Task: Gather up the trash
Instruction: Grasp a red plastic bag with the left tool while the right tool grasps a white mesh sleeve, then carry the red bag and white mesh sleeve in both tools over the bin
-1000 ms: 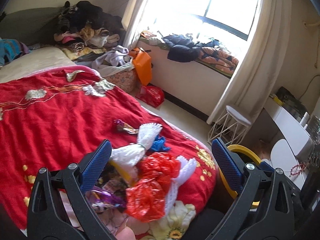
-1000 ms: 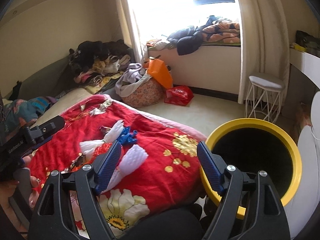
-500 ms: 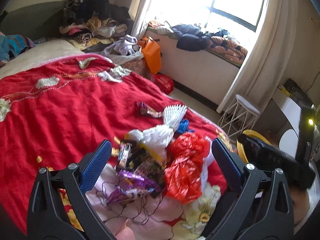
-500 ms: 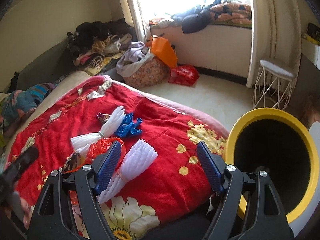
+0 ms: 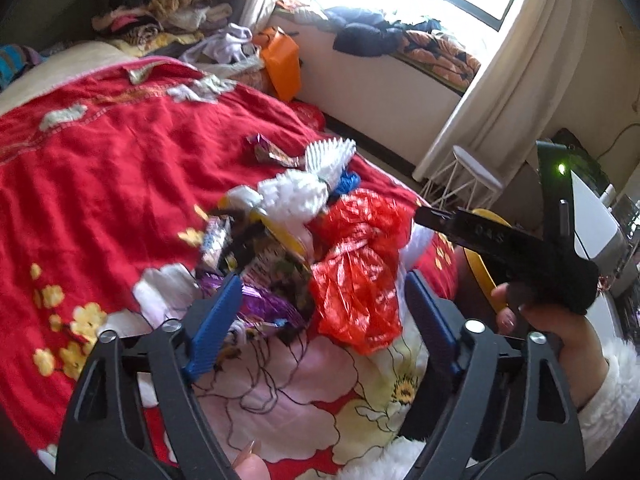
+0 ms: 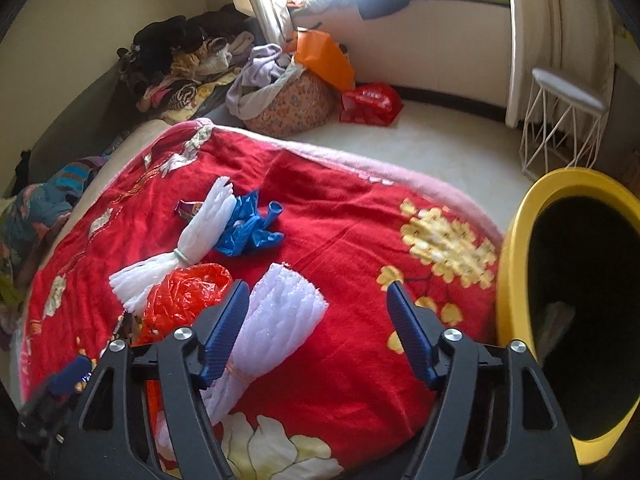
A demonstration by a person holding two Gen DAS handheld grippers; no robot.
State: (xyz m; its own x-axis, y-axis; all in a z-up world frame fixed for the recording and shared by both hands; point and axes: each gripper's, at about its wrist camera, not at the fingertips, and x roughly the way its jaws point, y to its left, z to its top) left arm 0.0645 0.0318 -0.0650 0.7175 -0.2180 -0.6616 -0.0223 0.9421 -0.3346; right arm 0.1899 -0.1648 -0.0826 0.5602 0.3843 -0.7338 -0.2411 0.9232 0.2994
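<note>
A heap of trash lies on the red floral blanket (image 5: 100, 184). It holds a crumpled red plastic bag (image 5: 360, 272), purple foil wrappers (image 5: 260, 304) and white foam nets (image 5: 296, 196). My left gripper (image 5: 320, 320) hangs low over the heap, its jaws closing. The red bag and purple wrappers lie between the pads, which do not visibly press them. My right gripper (image 6: 316, 332) is also closing. A white foam net (image 6: 280, 316) lies just inside its left pad, unpinched. A blue glove (image 6: 248, 228) lies farther back. The yellow bin (image 6: 516, 264) stands at the bed's right.
A hand (image 5: 560, 336) holds the right tool's black body at the right of the left wrist view. On the floor beyond the bed stand a white wire stool (image 6: 560, 120), a full laundry basket (image 6: 292, 104), an orange bag (image 6: 324, 56) and a red bag (image 6: 372, 100).
Both grippers have dropped closer to the trash heap and tilted down, and their jaws have narrowed. The right tool and its hand have come into the left wrist view.
</note>
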